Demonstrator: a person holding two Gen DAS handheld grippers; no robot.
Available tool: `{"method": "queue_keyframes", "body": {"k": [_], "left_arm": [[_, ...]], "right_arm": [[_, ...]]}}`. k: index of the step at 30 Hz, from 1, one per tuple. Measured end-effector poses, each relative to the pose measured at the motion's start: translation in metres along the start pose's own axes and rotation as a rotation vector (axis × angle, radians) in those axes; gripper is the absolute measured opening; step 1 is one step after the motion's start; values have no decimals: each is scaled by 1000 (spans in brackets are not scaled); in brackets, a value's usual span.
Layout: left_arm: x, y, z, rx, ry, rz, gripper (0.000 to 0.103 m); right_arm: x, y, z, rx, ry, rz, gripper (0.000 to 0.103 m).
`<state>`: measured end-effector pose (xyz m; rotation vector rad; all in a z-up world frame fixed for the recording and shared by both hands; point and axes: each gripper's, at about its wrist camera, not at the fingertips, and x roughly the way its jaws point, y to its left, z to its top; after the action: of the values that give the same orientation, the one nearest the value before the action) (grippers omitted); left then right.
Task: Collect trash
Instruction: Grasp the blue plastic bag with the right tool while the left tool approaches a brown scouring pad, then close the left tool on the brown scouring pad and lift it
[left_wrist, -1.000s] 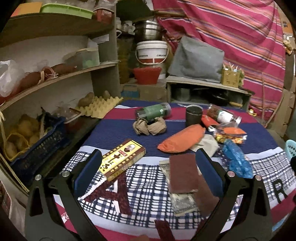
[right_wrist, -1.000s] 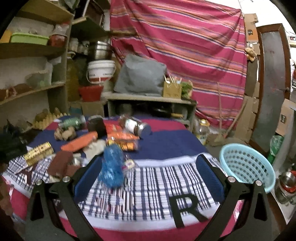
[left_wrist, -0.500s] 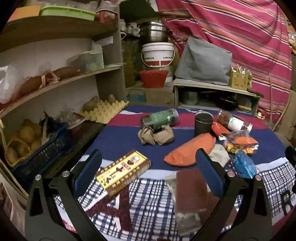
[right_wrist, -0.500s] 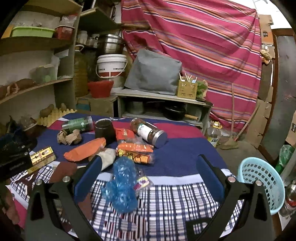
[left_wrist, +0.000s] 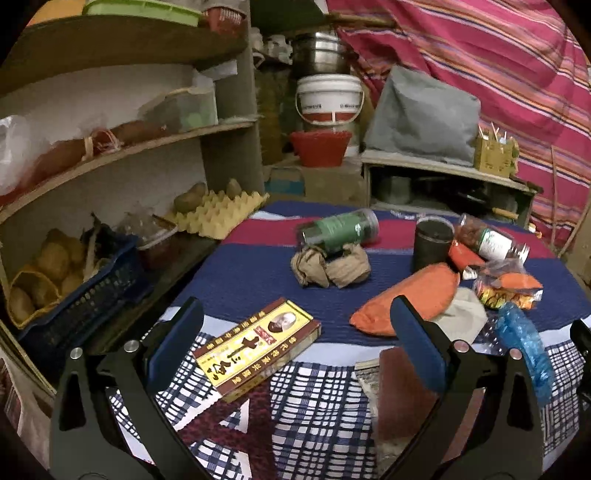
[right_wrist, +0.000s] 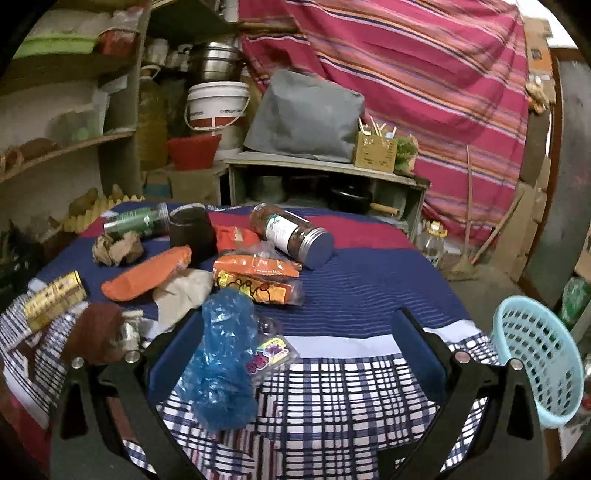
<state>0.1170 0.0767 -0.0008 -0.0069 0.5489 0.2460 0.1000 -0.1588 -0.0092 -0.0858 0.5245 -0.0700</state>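
Grippers (left_wrist: 295, 339) (right_wrist: 295, 343) both gaping, empty, advancing over tabletop's near edge; right closing on blue bag (right_wrist: 221, 365), likely first for basket (right_wrist: 539, 362).

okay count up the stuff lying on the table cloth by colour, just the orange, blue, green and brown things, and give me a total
Orange: 3, the long pouch and two snack packets.
Blue: 1, the crumpled plastic bag.
Green: 1, the jar on its side.
Brown: 2, the crumpled paper and the flat pad.
Total: 7
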Motion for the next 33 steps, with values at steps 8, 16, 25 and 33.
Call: {"method": "queue_keyframes", "body": {"k": [8,16,25,33], "left_arm": [[14,5,-5,-14,81,-65,98],[18,-4,-12,6,133,-77,98],[10,-29,-18,56,127,-95,98],[27,-55,-29,73,229,-182,98]], "right_arm": [[15,19,-4,-69,42,36,99],[35,23,-16,-62,164,111,62],[29,17,-14,-26,146,200,19],[25,-19,-5,81,121,181,19]]}}
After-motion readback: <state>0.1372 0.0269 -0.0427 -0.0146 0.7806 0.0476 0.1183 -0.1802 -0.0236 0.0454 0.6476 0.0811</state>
